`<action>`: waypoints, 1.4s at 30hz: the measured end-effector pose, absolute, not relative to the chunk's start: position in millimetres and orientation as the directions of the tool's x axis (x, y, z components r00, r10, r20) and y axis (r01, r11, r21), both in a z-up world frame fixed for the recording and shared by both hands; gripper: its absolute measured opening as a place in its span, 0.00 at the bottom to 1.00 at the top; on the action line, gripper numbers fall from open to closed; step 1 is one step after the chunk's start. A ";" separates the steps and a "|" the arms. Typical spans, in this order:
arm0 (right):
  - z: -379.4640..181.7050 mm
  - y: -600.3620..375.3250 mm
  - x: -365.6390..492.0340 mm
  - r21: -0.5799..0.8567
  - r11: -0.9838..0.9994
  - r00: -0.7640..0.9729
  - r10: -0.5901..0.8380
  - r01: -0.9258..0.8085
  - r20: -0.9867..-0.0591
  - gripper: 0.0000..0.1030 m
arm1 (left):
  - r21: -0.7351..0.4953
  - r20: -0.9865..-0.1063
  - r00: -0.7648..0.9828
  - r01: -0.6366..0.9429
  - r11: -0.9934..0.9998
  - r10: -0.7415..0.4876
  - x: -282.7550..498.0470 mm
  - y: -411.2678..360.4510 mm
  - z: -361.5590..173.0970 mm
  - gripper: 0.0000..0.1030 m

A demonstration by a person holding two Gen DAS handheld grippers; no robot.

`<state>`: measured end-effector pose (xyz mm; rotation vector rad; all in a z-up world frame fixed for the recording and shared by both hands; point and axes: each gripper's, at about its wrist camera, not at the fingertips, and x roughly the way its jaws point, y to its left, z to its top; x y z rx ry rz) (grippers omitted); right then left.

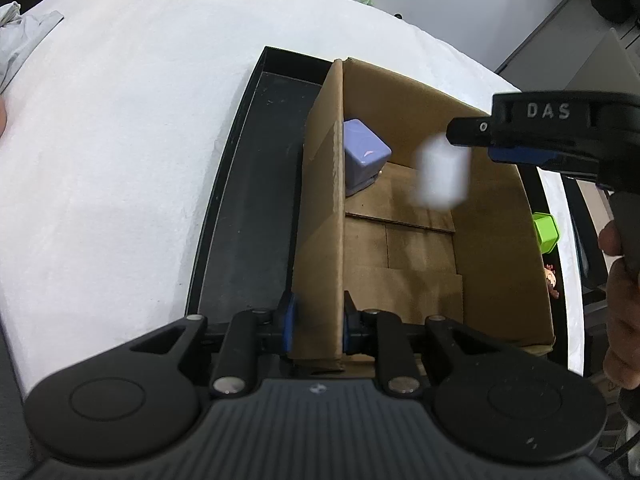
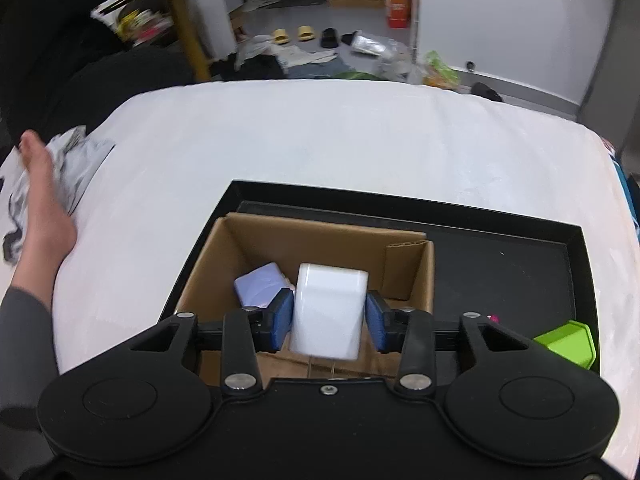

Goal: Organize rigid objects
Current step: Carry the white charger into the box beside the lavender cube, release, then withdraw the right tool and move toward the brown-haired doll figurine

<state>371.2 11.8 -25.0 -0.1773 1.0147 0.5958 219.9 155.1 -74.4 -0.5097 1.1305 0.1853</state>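
A cardboard box (image 1: 500, 208) stands in a black tray (image 1: 248, 208) on the white table. My left gripper (image 1: 319, 320) is shut on the box's left wall (image 1: 324, 220). A lavender block (image 1: 366, 156) lies inside the box; it also shows in the right wrist view (image 2: 260, 284). My right gripper (image 2: 328, 318) is over the box (image 2: 400, 256), its pads a little apart from a white block (image 2: 328, 308) between them. In the left wrist view the white block (image 1: 442, 176) is blurred in mid-air just off the right gripper's tip (image 1: 464, 132).
A green block (image 2: 570, 342) lies in the tray (image 2: 500, 264) right of the box, seen also in the left wrist view (image 1: 545, 232), with a small figurine (image 1: 552, 280) near it. A person's arm (image 2: 40, 216) and crumpled grey cloth (image 2: 76, 160) lie at the table's left.
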 end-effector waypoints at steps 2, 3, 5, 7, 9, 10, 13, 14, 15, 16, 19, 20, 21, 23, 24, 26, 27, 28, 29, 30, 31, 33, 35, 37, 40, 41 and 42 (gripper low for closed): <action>-23.2 9.7 372.7 0.147 0.834 0.382 0.392 -0.532 -0.837 0.43 | -0.296 -0.896 0.430 -0.388 0.873 -0.112 220.0 155.3 -73.6 0.21; -21.7 7.4 372.3 0.161 0.831 0.374 0.402 -0.532 -0.836 0.43 | -0.302 -0.895 0.429 -0.388 0.871 -0.119 220.5 156.0 -74.1 0.21; -18.0 2.6 370.1 0.170 0.827 0.368 0.410 -0.535 -0.835 0.45 | -0.301 -0.897 0.427 -0.395 0.868 -0.116 220.5 157.1 -74.7 0.21; -12.7 -3.4 367.9 0.172 0.828 0.370 0.412 -0.534 -0.833 0.52 | -0.293 -0.898 0.426 -0.393 0.871 -0.110 220.8 155.4 -74.6 0.20; -6.7 -12.1 365.9 0.184 0.827 0.366 0.420 -0.531 -0.831 0.53 | -0.293 -0.899 0.424 -0.394 0.871 -0.110 221.1 155.4 -74.0 0.20; -4.4 -15.3 366.2 0.191 0.825 0.361 0.425 -0.531 -0.830 0.53 | -0.292 -0.899 0.423 -0.395 0.871 -0.110 221.0 155.9 -73.8 0.20; 4.8 -28.3 363.8 0.204 0.823 0.361 0.436 -0.530 -0.824 0.54 | -0.291 -0.901 0.420 -0.395 0.871 -0.110 221.5 155.5 -73.6 0.20; 7.7 -33.3 363.5 0.205 0.826 0.367 0.437 -0.525 -0.821 0.54 | -0.290 -0.901 0.420 -0.394 0.872 -0.110 221.6 155.2 -73.6 0.20; 9.9 -38.7 363.9 0.205 0.829 0.371 0.435 -0.519 -0.820 0.54 | -0.289 -0.901 0.419 -0.393 0.873 -0.109 222.6 154.9 -73.7 0.20; 11.7 -44.1 364.4 0.206 0.832 0.372 0.434 -0.516 -0.820 0.54 | -0.289 -0.901 0.419 -0.393 0.873 -0.110 222.8 154.8 -73.8 0.20; 14.4 -58.7 365.8 0.200 0.835 0.377 0.428 -0.512 -0.821 0.54 | -0.283 -0.904 0.414 -0.395 0.874 -0.106 224.2 154.0 -73.6 0.20; 15.1 -62.7 366.6 0.198 0.837 0.377 0.424 -0.510 -0.823 0.54 | -0.278 -0.906 0.411 -0.394 0.876 -0.102 225.5 152.9 -73.4 0.20; 15.3 -67.0 367.2 0.196 0.839 0.377 0.421 -0.508 -0.825 0.54 | -0.274 -0.907 0.409 -0.394 0.877 -0.099 226.3 152.0 -73.5 0.20; 15.1 -74.3 368.3 0.199 0.841 0.375 0.419 -0.503 -0.827 0.54 | -0.269 -0.909 0.405 -0.395 0.879 -0.096 227.0 151.2 -73.2 0.20; 14.8 -79.0 368.2 0.200 0.841 0.373 0.419 -0.502 -0.828 0.55 | -0.267 -0.910 0.403 -0.396 0.879 -0.095 227.1 151.3 -73.4 0.20; 14.2 -86.0 368.4 0.203 0.842 0.369 0.419 -0.500 -0.830 0.56 | -0.266 -0.911 0.400 -0.398 0.878 -0.095 227.3 151.8 -73.2 0.19; 13.6 -90.5 368.0 0.205 0.842 0.366 0.420 -0.500 -0.830 0.56 | -0.264 -0.912 0.399 -0.397 0.879 -0.094 227.5 151.4 -73.2 0.19; 13.1 -93.9 367.7 0.204 0.842 0.365 0.418 -0.500 -0.832 0.57 | -0.262 -0.913 0.398 -0.396 0.880 -0.092 227.7 151.1 -73.1 0.19; 12.3 -96.9 368.0 0.203 0.842 0.363 0.416 -0.499 -0.834 0.57 | -0.259 -0.913 0.397 -0.395 0.881 -0.091 228.1 150.8 -73.3 0.19; 11.2 -99.6 367.5 0.204 0.843 0.361 0.415 -0.498 -0.835 0.57 | -0.258 -0.914 0.395 -0.394 0.882 -0.090 228.4 150.6 -73.4 0.19; 10.2 -102.0 367.3 0.205 0.842 0.358 0.415 -0.498 -0.836 0.57 | -0.256 -0.915 0.394 -0.395 0.882 -0.089 228.5 150.7 -73.3 0.19; 9.0 -106.1 366.8 0.208 0.841 0.354 0.417 -0.499 -0.837 0.57 | -0.253 -0.916 0.391 -0.394 0.883 -0.088 228.9 150.7 -73.0 0.19; 7.4 -110.3 366.4 0.211 0.839 0.350 0.420 -0.501 -0.837 0.57 | -0.250 -0.917 0.389 -0.394 0.885 -0.086 229.2 150.0 -72.7 0.19; 5.8 -114.9 367.2 0.212 0.840 0.349 0.419 -0.500 -0.838 0.58 | -0.246 -0.918 0.387 -0.393 0.886 -0.083 229.8 149.2 -72.4 0.18; 3.7 -123.9 368.7 0.217 0.842 0.348 0.420 -0.494 -0.838 0.60 | -0.241 -0.920 0.384 -0.394 0.887 -0.079 230.0 148.8 -72.0 0.18; 3.4 -126.5 368.8 0.219 0.842 0.349 0.422 -0.493 -0.837 0.60 | -0.240 -0.920 0.384 -0.394 0.887 -0.079 229.9 148.7 -72.1 0.18; 2.6 -129.5 369.1 0.220 0.841 0.348 0.423 -0.494 -0.837 0.60 | -0.239 -0.920 0.383 -0.394 0.888 -0.078 230.0 148.7 -72.1 0.18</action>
